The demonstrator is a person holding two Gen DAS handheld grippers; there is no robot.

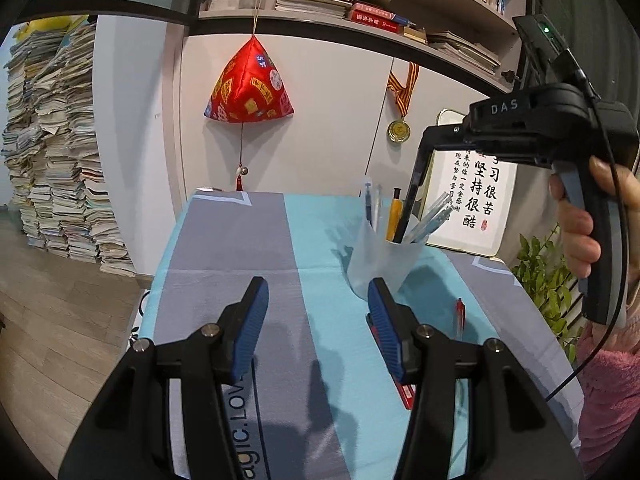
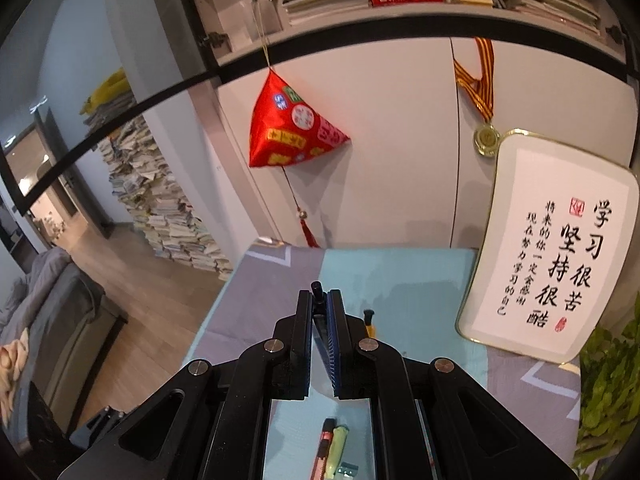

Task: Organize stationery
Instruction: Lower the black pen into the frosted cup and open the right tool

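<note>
Right wrist view: right tongs [image 2: 320,300] clamp a black pen [image 2: 317,291] for dropping into the cup [image 1: 380,260]; left tongs [image 1: 318,296] gape, empty, cup at one o'clock.

Two handheld grippers, matte black plastic w/ silver round screws at the linkage joints. Left gripper [image 1: 318,300]: ribbed blue pads on the jaws. Right gripper [image 2: 319,300]: same blue pads; body marked "DAS" in white, grey trigger, thin black cable, green LED on top. Hand [image 1: 580,220] in fuzzy pink sleeve [image 1: 608,392].
</note>
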